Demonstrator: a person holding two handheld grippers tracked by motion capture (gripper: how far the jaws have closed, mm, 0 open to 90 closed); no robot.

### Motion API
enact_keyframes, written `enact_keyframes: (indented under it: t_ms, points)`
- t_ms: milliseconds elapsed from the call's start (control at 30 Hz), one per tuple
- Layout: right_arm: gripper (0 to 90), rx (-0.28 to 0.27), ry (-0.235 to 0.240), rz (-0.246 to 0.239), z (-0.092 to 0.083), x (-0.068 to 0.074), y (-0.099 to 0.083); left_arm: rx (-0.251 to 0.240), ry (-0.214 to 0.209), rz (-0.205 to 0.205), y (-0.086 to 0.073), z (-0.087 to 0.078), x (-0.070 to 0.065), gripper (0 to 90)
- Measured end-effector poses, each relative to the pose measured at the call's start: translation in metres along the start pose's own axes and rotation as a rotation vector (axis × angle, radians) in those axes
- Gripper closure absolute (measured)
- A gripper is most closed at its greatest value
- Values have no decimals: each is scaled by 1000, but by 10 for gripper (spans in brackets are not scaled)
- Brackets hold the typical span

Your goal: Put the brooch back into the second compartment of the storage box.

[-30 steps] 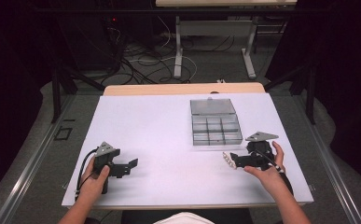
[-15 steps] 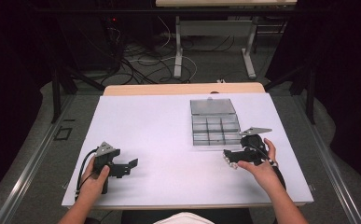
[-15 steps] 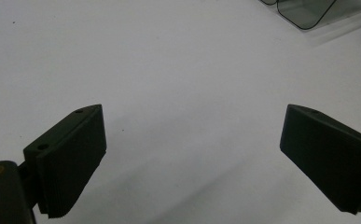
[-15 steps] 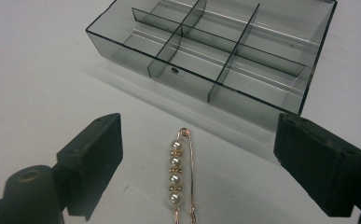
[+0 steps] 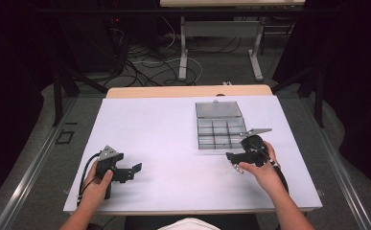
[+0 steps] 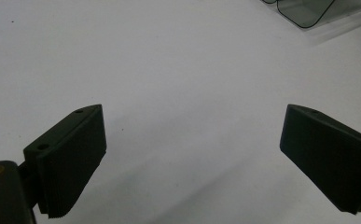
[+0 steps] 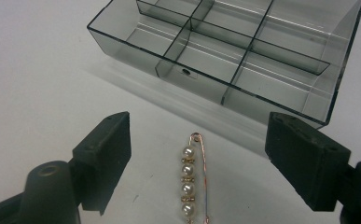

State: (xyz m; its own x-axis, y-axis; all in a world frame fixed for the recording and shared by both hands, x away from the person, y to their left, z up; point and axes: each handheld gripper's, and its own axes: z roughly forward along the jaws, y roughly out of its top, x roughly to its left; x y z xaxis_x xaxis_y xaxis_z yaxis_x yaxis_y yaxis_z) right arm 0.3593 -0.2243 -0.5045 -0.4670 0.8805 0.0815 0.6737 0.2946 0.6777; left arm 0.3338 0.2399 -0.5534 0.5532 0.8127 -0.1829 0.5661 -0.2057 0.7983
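— While flat on the white bench [image 5: 164, 129], how looking, that pearl pin [image 7: 193, 179]?
— Slim gold wire, four round pearls in a row.
— Placed where?
— Just short of the smoky, hard plastic divided box [image 7: 243, 51], between the right gripper [image 7: 197, 158] jaws, untouched; jaws apart, just been closing.
— Left gripper [image 6: 192, 154]?
— Jaws wide apart, ribbed black pads.

High view overlooks the table [image 5: 173, 124]; both close claw views share its compartment box [image 7: 243, 51].
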Motion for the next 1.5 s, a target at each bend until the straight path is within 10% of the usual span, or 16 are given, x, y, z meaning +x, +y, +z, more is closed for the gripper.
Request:
enact_keyframes:
  t_ms: [500,600,667,1500]
  points:
    - [218,28,47,58,15,-1,5,5,2,-3,0,0,0,72]
    - [205,76,61,137,19,-2,3,6,2,-1,0,1,0,72]
    - [377,81,55,158,22,-6,1,6,1,1,0,1,0,72]
    - [718,157,78,143,20,-7,-12,4,0,1,0,0,0,73]
